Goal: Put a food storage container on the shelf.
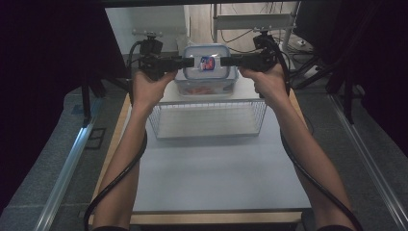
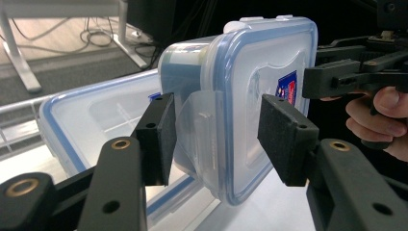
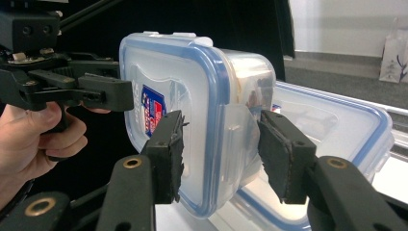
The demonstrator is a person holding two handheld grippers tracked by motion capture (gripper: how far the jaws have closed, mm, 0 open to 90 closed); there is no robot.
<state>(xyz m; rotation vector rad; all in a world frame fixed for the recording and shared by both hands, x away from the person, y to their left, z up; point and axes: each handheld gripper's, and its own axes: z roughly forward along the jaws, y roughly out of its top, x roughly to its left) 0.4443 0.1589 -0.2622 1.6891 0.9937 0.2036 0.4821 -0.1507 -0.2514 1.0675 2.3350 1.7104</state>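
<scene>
A clear plastic container (image 1: 207,57) with a blue-rimmed lid and a red-and-blue sticker stands on its edge, lid facing the person. It is just over a second, similar container (image 1: 207,87) that lies flat. My left gripper (image 1: 188,61) is at its left end and my right gripper (image 1: 225,61) at its right end. In the left gripper view the upright container (image 2: 240,96) sits between my jaws, which close on its side latch. The right gripper view shows the same container (image 3: 192,96), with the jaws clamped over its other latch.
The flat container (image 2: 91,120) rests on top of a white wire basket (image 1: 207,118) at the far middle of the white table (image 1: 216,173). Metal frame legs and cables (image 1: 269,29) lie behind. Dark curtains flank both sides.
</scene>
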